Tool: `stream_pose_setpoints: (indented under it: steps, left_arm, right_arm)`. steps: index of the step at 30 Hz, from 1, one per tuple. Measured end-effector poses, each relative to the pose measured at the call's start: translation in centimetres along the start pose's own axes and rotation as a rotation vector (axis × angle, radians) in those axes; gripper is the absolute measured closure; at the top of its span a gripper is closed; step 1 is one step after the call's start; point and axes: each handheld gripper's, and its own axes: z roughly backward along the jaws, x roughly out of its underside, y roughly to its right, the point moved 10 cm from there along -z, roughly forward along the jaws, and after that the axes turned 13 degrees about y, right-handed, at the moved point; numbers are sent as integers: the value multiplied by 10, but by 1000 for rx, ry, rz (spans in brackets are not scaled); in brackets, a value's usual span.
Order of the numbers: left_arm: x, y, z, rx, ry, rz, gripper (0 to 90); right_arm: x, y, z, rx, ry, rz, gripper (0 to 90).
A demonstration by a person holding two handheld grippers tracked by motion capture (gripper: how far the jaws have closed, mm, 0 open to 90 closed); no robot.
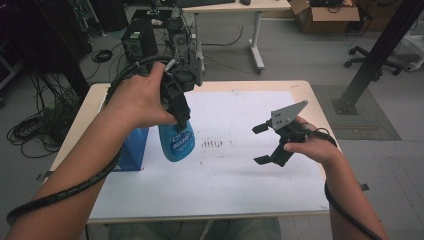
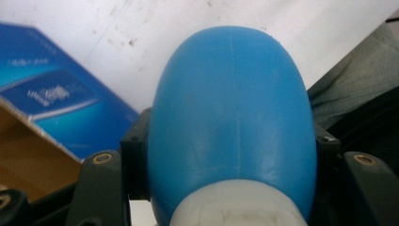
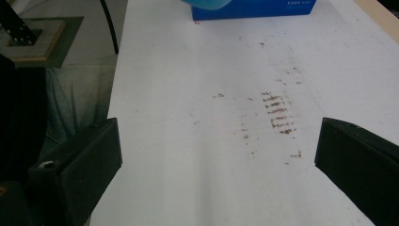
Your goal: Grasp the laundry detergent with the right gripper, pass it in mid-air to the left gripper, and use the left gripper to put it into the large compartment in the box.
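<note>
At the left edge of the counter (image 1: 305,90) stands a blue box (image 1: 134,150), upright on the white sheet (image 1: 240,180) that covers most of the top. In the left gripper view its open brown flap shows, so it looks opened already.

Just right of the box, the left hand-held gripper (image 1: 181,120) points down and is clamped on a blue bottle (image 1: 176,141). The left gripper view shows the jaws pressed on either side of the bottle's (image 2: 233,127) rounded body, close to a white cap or collar at the bottom of that picture. In the high view the bottle hangs beside the box with its base near the sheet — whether it touches the sheet I cannot tell.

Near the middle of the sheet lies a patch of brown smudges (image 1: 212,144), bare and untouched; the right gripper view shows them (image 3: 277,115) ahead of and between its own jaws.

Farther right, the right hand-held gripper (image 1: 265,145) hovers above the sheet with its jaws spread wide and nothing between them.

As a judgement: the pick-up is done — the bottle is firmly held and beside the box. What is left seems to be the main work, likely carrying the bottle toward the smudges or passing it to the waiting empty gripper.
</note>
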Motion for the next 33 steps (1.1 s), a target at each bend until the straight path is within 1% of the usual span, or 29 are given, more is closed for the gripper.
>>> stream_pose_setpoints:
  steps: [2, 5, 6, 7, 9, 12, 16, 17, 18, 19, 21, 25, 26, 27, 28, 29, 30, 32, 33]
  left_arm:
    - [1, -5, 4, 1, 2, 32, 383]
    - [1, -11, 10, 7, 18, 104, 383]
    - [1, -13, 13, 9, 17, 113, 383]
    - [1, -16, 15, 7, 23, 138, 383]
    - [2, -21, 21, 6, 19, 171, 383]
    - [4, -30, 30, -6, 11, 207, 383]
    - [5, -42, 43, -32, 13, 259, 383]
    - [6, -48, 49, -33, 10, 289, 383]
    - [6, -52, 54, -33, 16, 303, 383]
    - [6, -52, 54, -33, 16, 303, 383]
    - [6, -57, 60, -36, 26, 330, 383]
    - [7, -67, 77, -57, 51, 382, 383]
    - [8, -70, 81, -62, 54, 386, 383]
    - [8, -72, 85, -68, 61, 399, 383]
    - [10, -76, 92, -82, 64, 420, 383]
    - [10, -79, 95, -91, 67, 427, 383]
    - [10, -79, 95, -91, 67, 427, 383]
    - [12, -84, 99, -106, 68, 461, 383]
    - [12, -87, 101, -114, 70, 466, 383]
  right_arm:
    - [-1, 1, 3, 1, -19, 4, 12]
    - [-3, 3, 6, 2, -41, 6, 13]
    - [-3, 4, 7, 1, -47, 5, 13]
    - [-3, 4, 8, 2, -48, 4, 13]
    - [-3, 6, 9, 1, -60, 7, 14]
    - [-3, 7, 11, 1, -68, 9, 15]
    - [-4, 9, 13, 1, -75, 12, 15]
    - [-3, 10, 13, 1, -84, 16, 15]
    - [-3, 10, 14, 0, -89, 15, 15]
    - [-3, 10, 14, 0, -89, 15, 15]
    - [-4, 11, 14, -2, -91, 14, 16]
    - [-6, 13, 16, 0, -100, 20, 14]
    - [-6, 13, 16, -1, -101, 19, 17]
    - [-7, 13, 16, -2, -102, 20, 18]
    - [-8, 13, 16, -2, -108, 21, 16]
    - [-8, 13, 15, -6, -110, 20, 19]
    - [-8, 13, 15, -6, -110, 20, 19]
    - [-9, 14, 15, -8, -115, 20, 16]
    - [-9, 14, 15, -9, -117, 19, 18]
